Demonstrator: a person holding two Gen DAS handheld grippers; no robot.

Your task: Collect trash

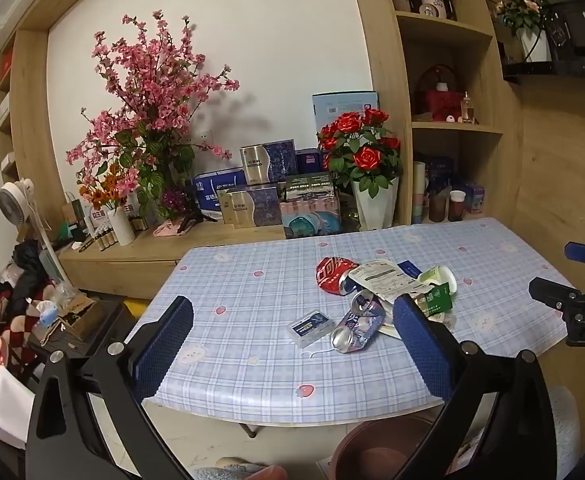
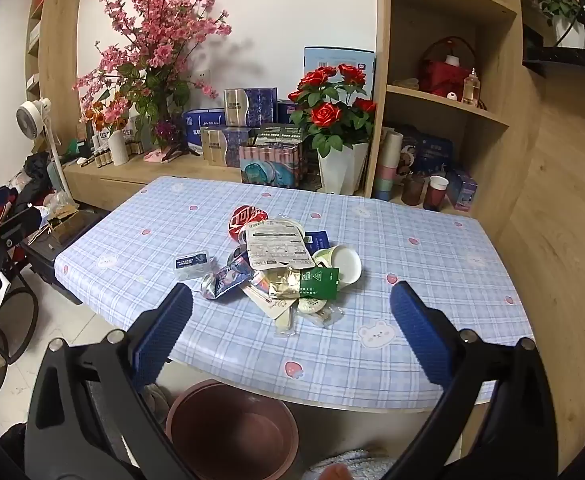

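Both tongs, left (image 1: 292, 344) and right (image 2: 290, 324), hang spread wide with nothing between them above the near edge of a desk (image 2: 432, 248) covered in blue plaid cloth. The trash sits heaped mid-desk: a crushed red can (image 2: 246, 218), a flattened blue can (image 2: 224, 278), a printed white pouch (image 2: 274, 246), a paper cup (image 2: 342, 262) on its side, a green sachet (image 2: 319, 282) and a small plastic box (image 2: 193, 265) just left of the pile. A brown bin (image 2: 232, 428) stands on the floor below the desk's near edge
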